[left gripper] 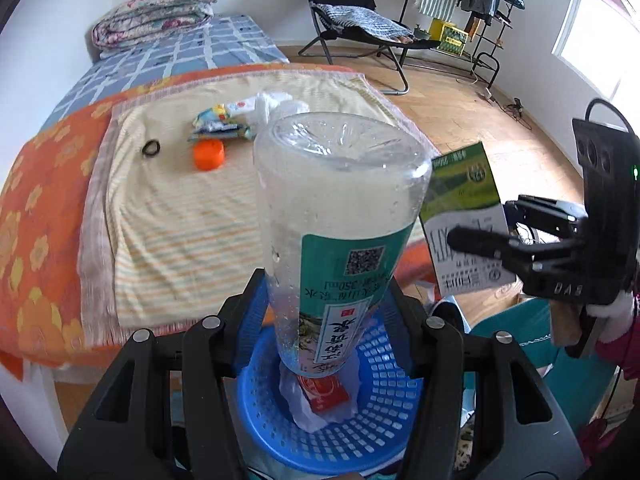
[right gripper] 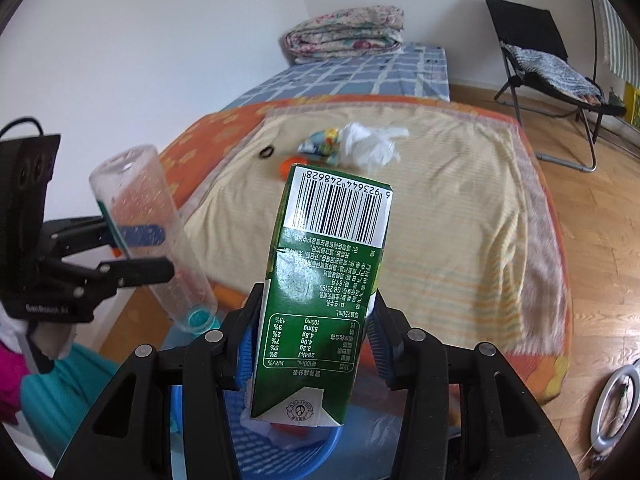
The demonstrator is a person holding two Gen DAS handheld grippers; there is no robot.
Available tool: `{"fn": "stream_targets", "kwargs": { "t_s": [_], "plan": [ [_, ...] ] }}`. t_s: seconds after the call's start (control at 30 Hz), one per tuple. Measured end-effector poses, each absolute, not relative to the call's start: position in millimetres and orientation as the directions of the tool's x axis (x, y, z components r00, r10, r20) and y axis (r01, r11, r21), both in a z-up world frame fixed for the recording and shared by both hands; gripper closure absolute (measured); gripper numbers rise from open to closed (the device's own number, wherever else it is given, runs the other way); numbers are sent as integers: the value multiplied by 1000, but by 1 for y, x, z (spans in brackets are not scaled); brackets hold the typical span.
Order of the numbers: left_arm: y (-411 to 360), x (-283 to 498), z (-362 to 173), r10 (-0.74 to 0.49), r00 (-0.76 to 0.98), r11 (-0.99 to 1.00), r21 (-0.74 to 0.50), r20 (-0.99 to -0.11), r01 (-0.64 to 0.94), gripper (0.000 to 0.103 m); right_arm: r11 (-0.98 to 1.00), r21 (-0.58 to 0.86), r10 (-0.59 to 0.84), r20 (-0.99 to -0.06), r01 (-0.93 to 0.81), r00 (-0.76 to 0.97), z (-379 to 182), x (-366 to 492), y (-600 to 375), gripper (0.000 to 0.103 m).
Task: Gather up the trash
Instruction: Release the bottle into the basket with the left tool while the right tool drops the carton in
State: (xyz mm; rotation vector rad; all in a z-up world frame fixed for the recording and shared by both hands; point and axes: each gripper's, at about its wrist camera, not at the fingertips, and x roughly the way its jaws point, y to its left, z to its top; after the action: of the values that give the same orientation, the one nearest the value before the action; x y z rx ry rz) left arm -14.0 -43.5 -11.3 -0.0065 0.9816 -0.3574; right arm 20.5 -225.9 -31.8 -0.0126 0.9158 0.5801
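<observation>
My left gripper [left gripper: 326, 316] is shut on a clear plastic bottle [left gripper: 340, 208] with a teal label, held neck down over a blue perforated basket [left gripper: 384, 412]. The basket holds a red wrapper [left gripper: 326, 392] on white plastic. My right gripper [right gripper: 316, 340] is shut on a green milk carton [right gripper: 324, 280], held just above the same basket [right gripper: 280, 452]. The carton [left gripper: 464, 216] and right gripper [left gripper: 480, 240] show at the right of the left wrist view. The bottle [right gripper: 152, 236] and left gripper [right gripper: 132, 252] show at the left of the right wrist view.
On the bed's striped towel [left gripper: 180, 220] lie an orange cap [left gripper: 209, 154], a black ring [left gripper: 151, 148], snack wrappers [left gripper: 220, 120] and crumpled white plastic [right gripper: 372, 144]. A folded quilt [left gripper: 156, 12] lies at the bed's head. A black folding chair [left gripper: 352, 20] and clothes rack [left gripper: 484, 4] stand beyond on the wooden floor.
</observation>
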Motion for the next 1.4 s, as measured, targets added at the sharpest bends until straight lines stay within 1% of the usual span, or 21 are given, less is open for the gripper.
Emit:
{"fn": "stream_targets", "kwargs": {
  "t_s": [0.17,0.6,0.93,1.4],
  "plan": [
    [-42,-32,-31,-294,470,946,-181,-833,270,47,837,170,436,-780,-520,448,-52,-3,-211,57],
    [-35,-63,-80,-278,363,952,-206,-889,225,47,808,151,421,-824,-569,380,-82,-33,-189,57],
    [-30,-65,-88,-282,344,952,-218,-895,214,46,799,152,411,-845,-582,343,-95,-37,-182,57],
    [-28,-63,-93,-268,318,957,-213,-910,197,44,802,170,395,-870,-572,296,-103,-36,-178,54]
  ]
}}
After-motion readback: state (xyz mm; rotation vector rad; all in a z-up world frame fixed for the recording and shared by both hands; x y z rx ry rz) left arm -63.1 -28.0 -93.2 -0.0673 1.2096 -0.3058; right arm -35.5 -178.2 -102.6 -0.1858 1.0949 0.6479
